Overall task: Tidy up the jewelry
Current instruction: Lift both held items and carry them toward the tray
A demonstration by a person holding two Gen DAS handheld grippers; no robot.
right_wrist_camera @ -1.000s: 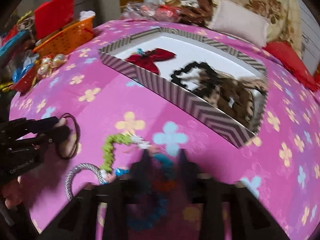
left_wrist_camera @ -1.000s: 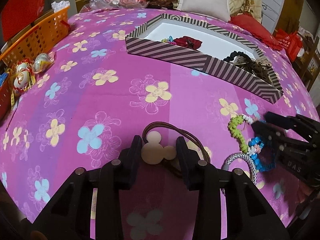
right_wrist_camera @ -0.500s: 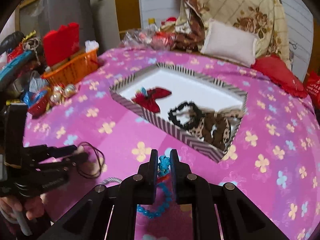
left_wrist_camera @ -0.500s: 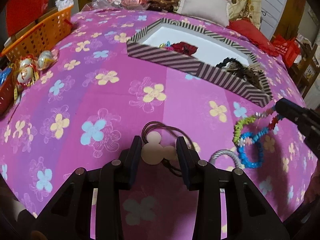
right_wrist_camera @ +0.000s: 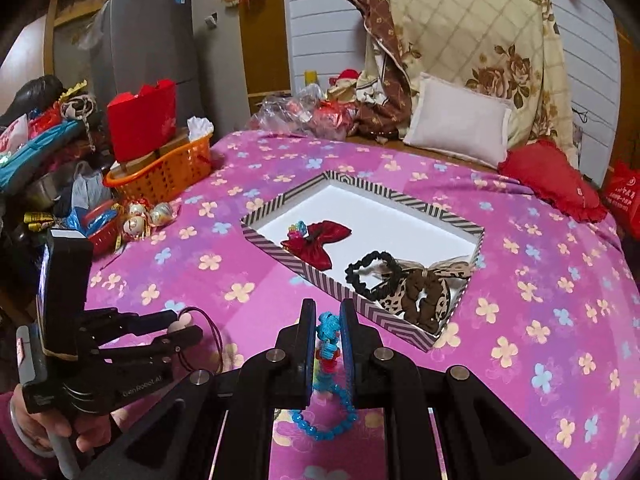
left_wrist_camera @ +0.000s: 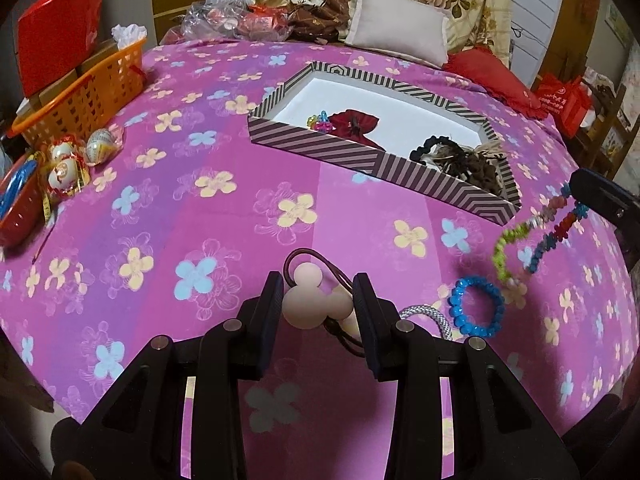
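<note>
My left gripper (left_wrist_camera: 318, 300) is shut on a hair tie with a pale mouse-head charm (left_wrist_camera: 308, 296) and a brown elastic loop, held over the pink flowered cloth. My right gripper (right_wrist_camera: 328, 332) is shut on a multicoloured bead string (right_wrist_camera: 328, 336); in the left wrist view the string (left_wrist_camera: 536, 236) hangs from it above the cloth. A blue bead bracelet (left_wrist_camera: 476, 306) and a silver-white cord bracelet (left_wrist_camera: 428, 318) lie on the cloth by the left gripper. The striped tray (left_wrist_camera: 360, 156) holds a red bow (left_wrist_camera: 354, 122), a black scrunchie and leopard scrunchies (right_wrist_camera: 416, 292).
An orange basket (left_wrist_camera: 86, 92) and foil-wrapped eggs (left_wrist_camera: 76, 156) sit at the cloth's left edge. A red basket (left_wrist_camera: 16, 200) is at the far left. Pillows and bedding (right_wrist_camera: 460, 128) lie behind the tray. The left gripper and hand (right_wrist_camera: 100, 360) show in the right wrist view.
My right gripper closed on the bead string and lifted it off the cloth toward the tray. My left gripper rose a little with the mouse hair tie in it.
</note>
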